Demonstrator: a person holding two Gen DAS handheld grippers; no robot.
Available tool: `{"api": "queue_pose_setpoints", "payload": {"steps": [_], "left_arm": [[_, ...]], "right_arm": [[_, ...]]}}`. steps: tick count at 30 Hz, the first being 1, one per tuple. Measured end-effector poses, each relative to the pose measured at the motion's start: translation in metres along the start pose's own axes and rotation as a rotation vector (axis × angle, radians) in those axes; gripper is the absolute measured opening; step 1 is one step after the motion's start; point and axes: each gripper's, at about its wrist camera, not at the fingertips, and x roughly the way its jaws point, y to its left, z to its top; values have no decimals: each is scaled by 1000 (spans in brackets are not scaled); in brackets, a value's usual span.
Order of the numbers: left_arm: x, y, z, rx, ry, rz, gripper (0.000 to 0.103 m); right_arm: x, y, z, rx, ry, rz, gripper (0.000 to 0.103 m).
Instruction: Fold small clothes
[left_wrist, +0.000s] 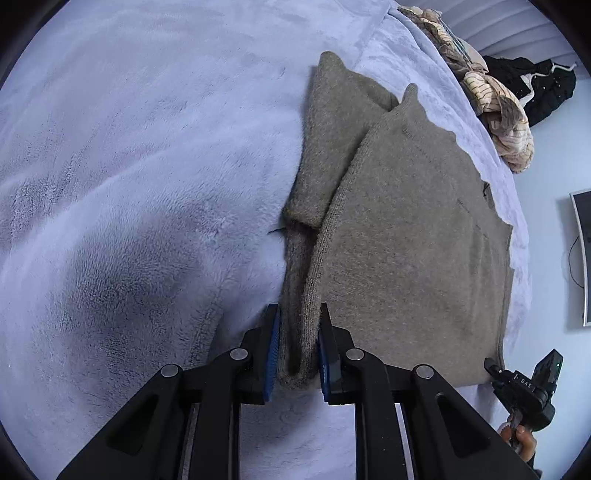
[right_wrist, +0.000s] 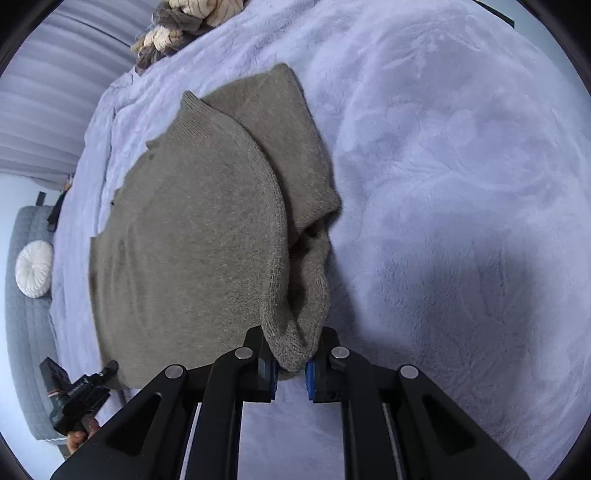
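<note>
Olive knit sweater flat on the lilac fleece blanket. Left gripper and right gripper both pinching hem corners. Best lifted evenly, kept taut, folded toward the collar

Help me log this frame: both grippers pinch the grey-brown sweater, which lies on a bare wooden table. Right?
Not quite: the sweater lies on a fluffy lavender blanket, as the left wrist view shows. Left gripper and right gripper do pinch it.
</note>
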Motion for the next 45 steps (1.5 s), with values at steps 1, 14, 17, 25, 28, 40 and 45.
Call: {"api": "queue_pose_setpoints", "payload": {"steps": [1, 14, 17, 25, 28, 40, 45], "left_arm": [[-3, 1, -1, 11, 2, 7, 22], [-49, -42, 45, 216, -136, 42, 22], [-35, -64, 69, 238, -170, 20, 22], [20, -72, 89, 243, -149, 111, 21], [16, -69, 87, 255, -139, 154, 22], [-8, -75, 47, 291, -65, 192, 22], [-18, -73, 30, 277, -36, 200, 22]], "right_arm": [[6, -3, -1, -9, 14, -17, 13], [-62, 25, 5, -70, -134, 15, 24], [-47, 48, 21, -124, -120, 17, 24], [11, 47, 37, -130, -38, -27, 21], [18, 33, 40, -97, -32, -18, 11], [-20, 35, 16, -59, -13, -9, 20], [-29, 42, -8, -36, 10, 5, 36]]}}
